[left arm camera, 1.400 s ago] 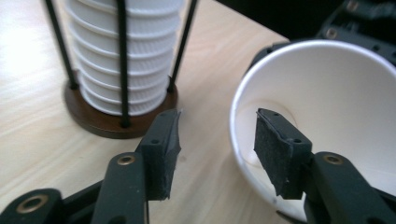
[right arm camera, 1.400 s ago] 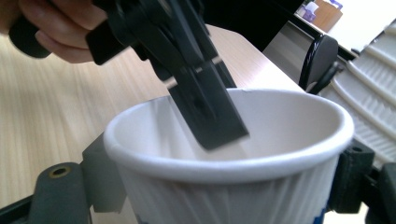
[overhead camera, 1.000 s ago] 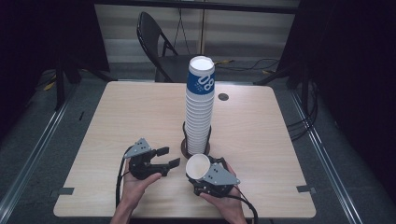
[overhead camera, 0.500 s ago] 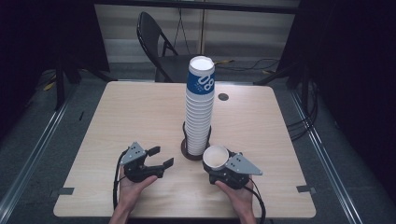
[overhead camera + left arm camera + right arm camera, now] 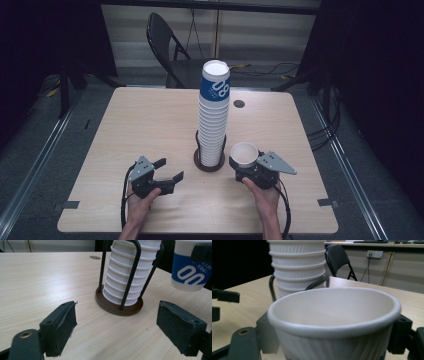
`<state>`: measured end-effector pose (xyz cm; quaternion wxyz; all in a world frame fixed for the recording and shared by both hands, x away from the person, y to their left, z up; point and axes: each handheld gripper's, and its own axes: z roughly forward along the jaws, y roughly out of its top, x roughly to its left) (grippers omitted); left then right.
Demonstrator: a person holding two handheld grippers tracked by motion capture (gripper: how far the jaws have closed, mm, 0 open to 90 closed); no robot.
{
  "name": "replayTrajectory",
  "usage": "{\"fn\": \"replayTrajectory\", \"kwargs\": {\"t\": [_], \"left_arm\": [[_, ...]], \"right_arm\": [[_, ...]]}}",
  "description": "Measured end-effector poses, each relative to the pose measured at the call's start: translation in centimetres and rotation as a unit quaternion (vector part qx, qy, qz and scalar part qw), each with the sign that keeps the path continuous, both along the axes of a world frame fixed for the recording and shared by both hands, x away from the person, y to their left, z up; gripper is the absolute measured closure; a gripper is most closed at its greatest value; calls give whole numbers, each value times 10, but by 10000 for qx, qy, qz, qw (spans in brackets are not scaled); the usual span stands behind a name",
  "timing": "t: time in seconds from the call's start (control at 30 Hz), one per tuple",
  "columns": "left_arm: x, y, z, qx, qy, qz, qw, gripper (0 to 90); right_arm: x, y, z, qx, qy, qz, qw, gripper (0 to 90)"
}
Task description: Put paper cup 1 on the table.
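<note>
Cup (image 5: pixel 244 154) now rides right of the stack (image 5: pixel 213 117) in our right claw (image 5: pixel 248 167)'s grip; our left claw (image 5: pixel 167 170) has just opened, empty, near the bench (image 5: pixel 150 120)'s front edge.

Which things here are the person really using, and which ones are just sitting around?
In use:
- single paper cup, held upright in the right gripper
- tall stack of cups
- wire cup holder with its round brown base
- left gripper, jaws just opened wide with nothing between them

Just sitting around:
- folding chair behind the table
- cables on the floor
</note>
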<state>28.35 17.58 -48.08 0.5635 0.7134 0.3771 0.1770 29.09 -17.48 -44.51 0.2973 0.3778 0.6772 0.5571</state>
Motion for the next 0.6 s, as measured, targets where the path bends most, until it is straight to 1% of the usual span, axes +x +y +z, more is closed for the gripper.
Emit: {"fn": "replayTrajectory", "kwargs": {"t": [0.03, 0.07, 0.1, 0.13, 0.17, 0.2, 0.27, 0.3, 0.33, 0.37, 0.4, 0.43, 0.47, 0.5, 0.53, 0.6], "left_arm": [[-1, 0, -1, 7, -23, 24, 10000, 159], [-1, 0, -2, -7, -14, -17, 10000, 158], [-2, 0, -3, -36, -51, -12, 10000, 158], [-3, -1, -3, -27, -115, 45, 9999, 158], [-5, 0, -4, 33, -153, 130, 9998, 158], [-6, 0, -4, 11, -174, 166, 9997, 159], [-9, 2, -5, -55, -287, 165, 9994, 157], [-10, 3, -5, -90, -332, 159, 9993, 157], [-10, 2, -5, -62, -352, 154, 9992, 157], [-10, 2, -6, -12, -359, 185, 9992, 157], [-10, 2, -6, -12, -359, 185, 9992, 158], [-10, 2, -7, -22, -336, 185, 9993, 158], [-10, 2, -8, -28, -324, 177, 9993, 157], [-11, 2, -8, -69, -323, 177, 9993, 157], [-12, 1, -9, -49, -335, 182, 9993, 157], [-13, 1, -11, -35, -368, 224, 9991, 157]], "right_arm": [[0, 0, 0, 0, 0, 0, 10000, 194], [2, -2, 1, 18, 13, -38, 10000, 193], [7, -6, 2, 45, 0, -92, 9999, 193], [7, -6, 2, 45, 0, -92, 9999, 193], [10, -7, 3, 56, 3, -114, 9999, 193], [13, -9, 3, 86, 33, -142, 9999, 193], [21, -12, 3, 102, 32, -216, 9997, 193], [21, -12, 3, 102, 32, -216, 9997, 193], [27, -14, 4, 62, 25, -257, 9996, 193], [29, -14, 4, 99, 3, -269, 9996, 193], [29, -14, 4, 99, 3, -269, 9996, 193], [32, -15, 5, 105, 31, -263, 9996, 193], [35, -16, 4, 136, 9, -314, 9994, 193], [38, -17, 4, 119, 28, -329, 9994, 193], [40, -18, 4, 79, 51, -345, 9994, 193], [46, -20, 4, 73, 35, -370, 9993, 192]]}}
